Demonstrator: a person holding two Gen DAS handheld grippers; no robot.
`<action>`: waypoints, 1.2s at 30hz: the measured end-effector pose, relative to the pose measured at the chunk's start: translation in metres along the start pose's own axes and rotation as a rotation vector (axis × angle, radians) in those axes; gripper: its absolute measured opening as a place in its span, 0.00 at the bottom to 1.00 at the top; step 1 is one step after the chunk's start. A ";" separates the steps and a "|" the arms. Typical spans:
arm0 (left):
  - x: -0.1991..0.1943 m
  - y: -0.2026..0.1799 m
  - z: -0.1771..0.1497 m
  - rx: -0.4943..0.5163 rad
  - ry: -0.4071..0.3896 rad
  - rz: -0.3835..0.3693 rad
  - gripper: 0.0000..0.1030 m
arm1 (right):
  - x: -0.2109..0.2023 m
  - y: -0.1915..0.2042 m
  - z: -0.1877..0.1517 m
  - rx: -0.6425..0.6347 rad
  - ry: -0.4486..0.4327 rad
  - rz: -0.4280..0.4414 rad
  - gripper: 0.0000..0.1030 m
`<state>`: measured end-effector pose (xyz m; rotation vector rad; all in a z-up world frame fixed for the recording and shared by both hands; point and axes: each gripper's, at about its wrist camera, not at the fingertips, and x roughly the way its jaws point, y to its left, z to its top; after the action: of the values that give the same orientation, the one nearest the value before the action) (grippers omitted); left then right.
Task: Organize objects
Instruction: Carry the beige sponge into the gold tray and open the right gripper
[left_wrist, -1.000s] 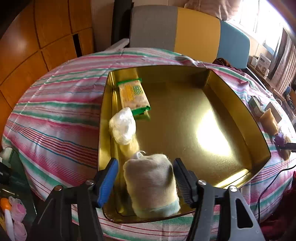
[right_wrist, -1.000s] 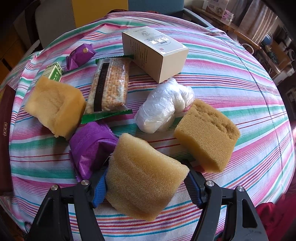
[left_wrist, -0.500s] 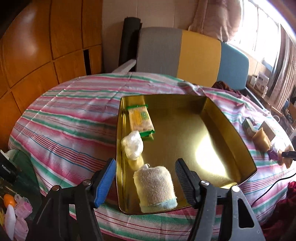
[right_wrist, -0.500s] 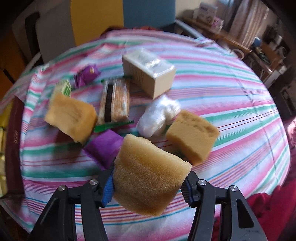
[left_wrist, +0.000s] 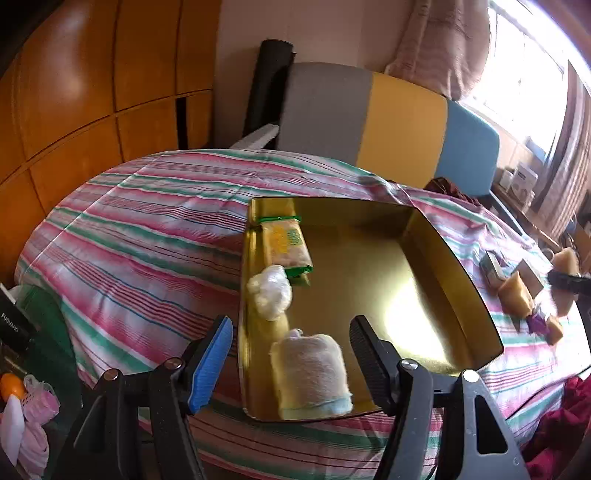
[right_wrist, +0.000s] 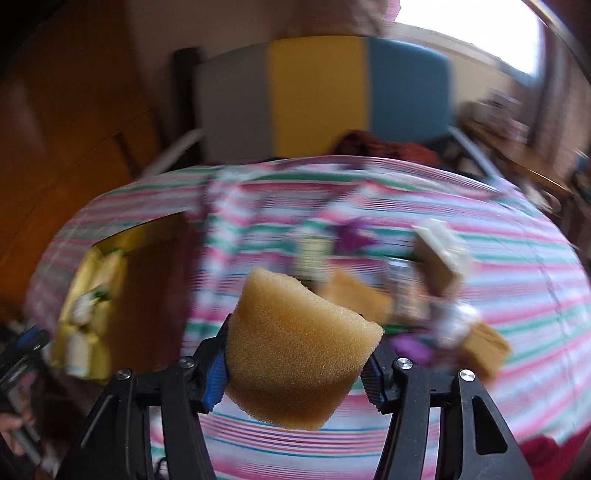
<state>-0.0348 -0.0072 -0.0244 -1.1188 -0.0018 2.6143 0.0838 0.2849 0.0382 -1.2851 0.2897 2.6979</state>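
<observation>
My left gripper (left_wrist: 291, 354) is open and empty, raised above the near edge of a gold tin tray (left_wrist: 454, 273). In the tray lie a rolled cloth (left_wrist: 310, 373), a white plastic-wrapped lump (left_wrist: 271, 291) and a green snack packet (left_wrist: 286, 245). My right gripper (right_wrist: 295, 365) is shut on a yellow sponge (right_wrist: 299, 347) and holds it above the striped cloth. The right wrist view is blurred; the tray (right_wrist: 147, 236) shows at its left.
On the striped tablecloth (left_wrist: 140, 229) right of the tray lie more sponges (left_wrist: 515, 295), a small box (left_wrist: 493, 264) and purple wrappers (left_wrist: 535, 323). A cream box (right_wrist: 443, 251) and another sponge (right_wrist: 484, 343) show in the right wrist view. A grey, yellow and blue chair back (left_wrist: 388, 125) stands behind.
My left gripper has drawn back and up from the rolled cloth left in the tray. My right gripper has lifted the sponge and swung left toward the tray.
</observation>
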 end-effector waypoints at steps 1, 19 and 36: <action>-0.002 0.004 0.000 -0.010 -0.003 0.004 0.65 | 0.004 0.016 0.002 -0.020 0.010 0.031 0.58; 0.001 0.058 -0.007 -0.170 0.025 0.043 0.65 | 0.164 0.251 0.019 -0.296 0.245 0.308 0.61; 0.006 0.059 -0.010 -0.167 0.034 0.052 0.69 | 0.169 0.264 0.015 -0.252 0.239 0.397 0.91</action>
<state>-0.0470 -0.0636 -0.0425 -1.2343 -0.1898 2.6815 -0.0878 0.0391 -0.0549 -1.8001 0.2595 2.9789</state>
